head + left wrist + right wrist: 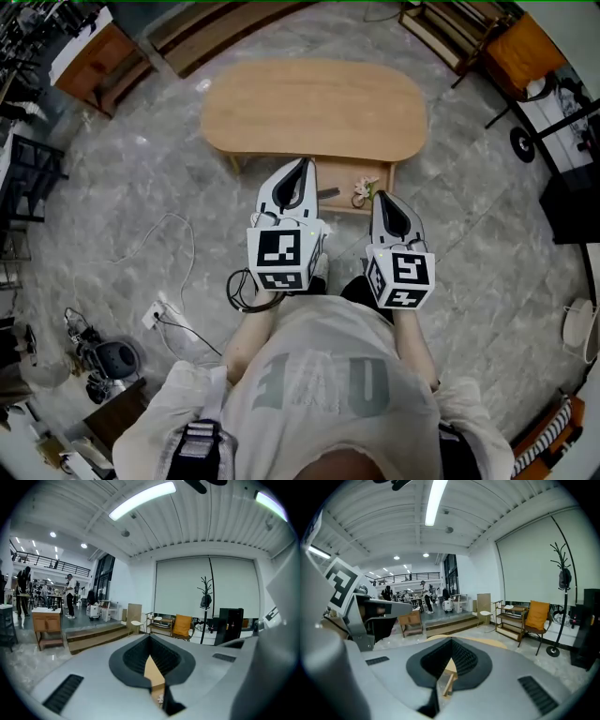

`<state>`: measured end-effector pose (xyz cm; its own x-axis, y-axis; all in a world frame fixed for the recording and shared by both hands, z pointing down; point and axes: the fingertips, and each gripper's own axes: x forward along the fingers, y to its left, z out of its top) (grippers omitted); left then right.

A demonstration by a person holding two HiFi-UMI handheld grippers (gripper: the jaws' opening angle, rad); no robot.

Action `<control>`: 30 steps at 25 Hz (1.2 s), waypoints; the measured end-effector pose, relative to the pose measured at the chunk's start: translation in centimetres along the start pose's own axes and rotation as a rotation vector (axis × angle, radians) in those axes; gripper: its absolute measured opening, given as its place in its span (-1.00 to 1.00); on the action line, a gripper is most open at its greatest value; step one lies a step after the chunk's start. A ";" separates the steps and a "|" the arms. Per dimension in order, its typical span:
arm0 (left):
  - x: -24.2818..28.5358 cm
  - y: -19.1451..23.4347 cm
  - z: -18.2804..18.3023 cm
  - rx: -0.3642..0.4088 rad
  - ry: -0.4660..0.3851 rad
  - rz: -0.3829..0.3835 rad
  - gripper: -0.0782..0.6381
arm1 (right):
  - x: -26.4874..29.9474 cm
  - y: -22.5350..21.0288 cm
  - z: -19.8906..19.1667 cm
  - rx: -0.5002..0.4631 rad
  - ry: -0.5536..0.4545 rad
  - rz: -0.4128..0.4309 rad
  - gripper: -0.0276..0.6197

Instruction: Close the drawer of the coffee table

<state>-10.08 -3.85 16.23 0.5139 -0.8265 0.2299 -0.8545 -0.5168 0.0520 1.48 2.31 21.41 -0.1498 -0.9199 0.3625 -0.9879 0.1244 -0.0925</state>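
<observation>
The oval wooden coffee table (314,108) stands on the grey stone floor ahead of me. Its drawer (356,208) is pulled out on the near side and holds a small white flower piece (363,190) and a dark item (328,194). My left gripper (302,167) hovers over the drawer's left end, jaws shut and empty. My right gripper (385,199) hangs just before the drawer's right end, its jaws also together with nothing held. In the left gripper view, the tabletop (153,670) shows through the slit between the pads. The right gripper view shows the table (492,642) beyond the jaws.
A power strip with cables (155,314) lies on the floor to the left. A wooden cabinet (94,56) and low wooden steps (216,33) sit at the back left. At the back right stand a shelf (450,28) and an orange chair (525,47).
</observation>
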 end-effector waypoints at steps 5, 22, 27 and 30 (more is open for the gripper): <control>3.3 -1.2 0.0 -0.008 0.033 0.008 -0.76 | 2.7 -2.4 1.9 0.023 -0.014 0.007 -0.90; 6.7 -4.4 0.0 -0.001 0.051 0.020 -0.76 | 3.3 -7.3 3.4 0.044 -0.044 0.037 -0.90; 8.4 -5.1 -3.2 0.000 0.100 -0.038 -0.76 | 5.4 -8.0 1.4 0.035 -0.027 0.058 -0.90; 10.4 -5.8 -6.7 -0.004 0.125 -0.079 -0.76 | 7.7 -8.5 -1.4 0.044 0.002 0.067 -0.90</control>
<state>-0.28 -7.93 24.81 0.5663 -0.7491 0.3438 -0.8122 -0.5781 0.0784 8.70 -5.28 26.31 -0.2156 -0.9092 0.3563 -0.9730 0.1692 -0.1569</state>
